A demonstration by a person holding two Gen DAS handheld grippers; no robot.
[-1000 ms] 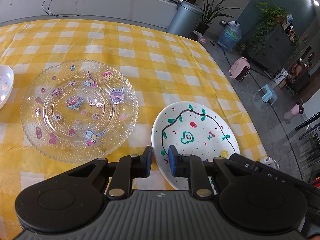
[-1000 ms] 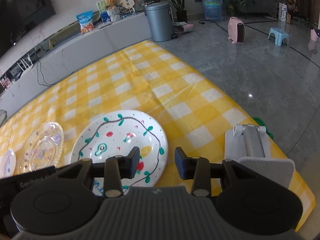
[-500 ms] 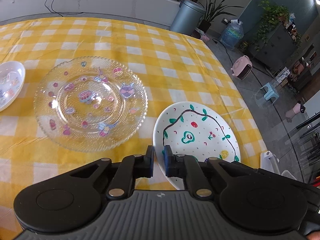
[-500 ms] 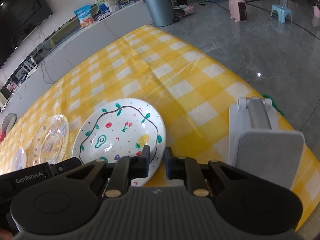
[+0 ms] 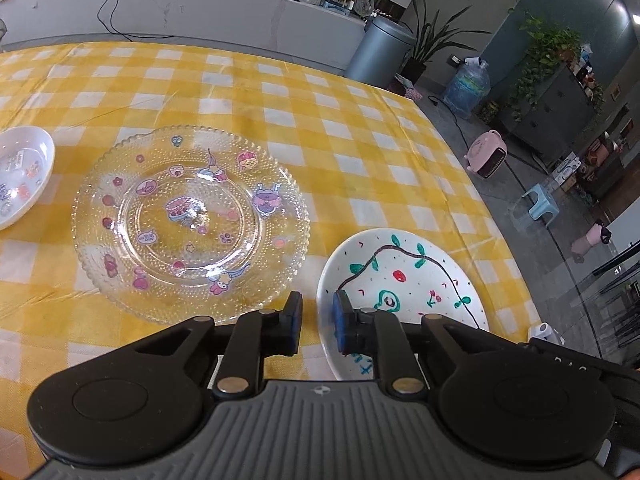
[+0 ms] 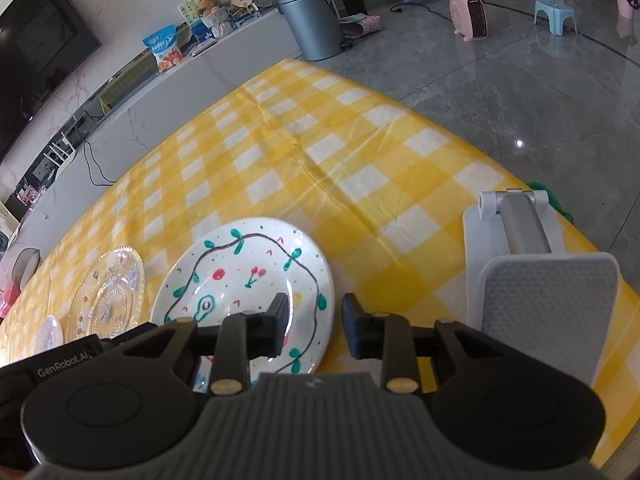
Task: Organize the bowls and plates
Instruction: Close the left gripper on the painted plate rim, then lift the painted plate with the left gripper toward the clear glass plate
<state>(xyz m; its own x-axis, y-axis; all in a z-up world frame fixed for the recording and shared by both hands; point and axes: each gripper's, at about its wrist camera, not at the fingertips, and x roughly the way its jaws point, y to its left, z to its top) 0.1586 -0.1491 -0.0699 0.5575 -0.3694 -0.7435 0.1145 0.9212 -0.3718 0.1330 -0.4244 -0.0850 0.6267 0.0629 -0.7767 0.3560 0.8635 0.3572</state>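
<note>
On the yellow-and-white checked tablecloth (image 5: 360, 128) lie three dishes in a row: a small white bowl (image 5: 20, 176) at the far left, a clear glass plate (image 5: 188, 220) with cartoon stickers in the middle, and a white painted plate (image 5: 404, 284) with vine and fruit drawings nearest the right edge. Left gripper (image 5: 316, 324) hovers over the gap between the glass and painted plates, jaws opening, nothing between them. Right gripper (image 6: 314, 328) hangs above the painted plate's (image 6: 244, 280) right rim, jaws opening, empty. A grey stand (image 6: 536, 272) sits just right.
</note>
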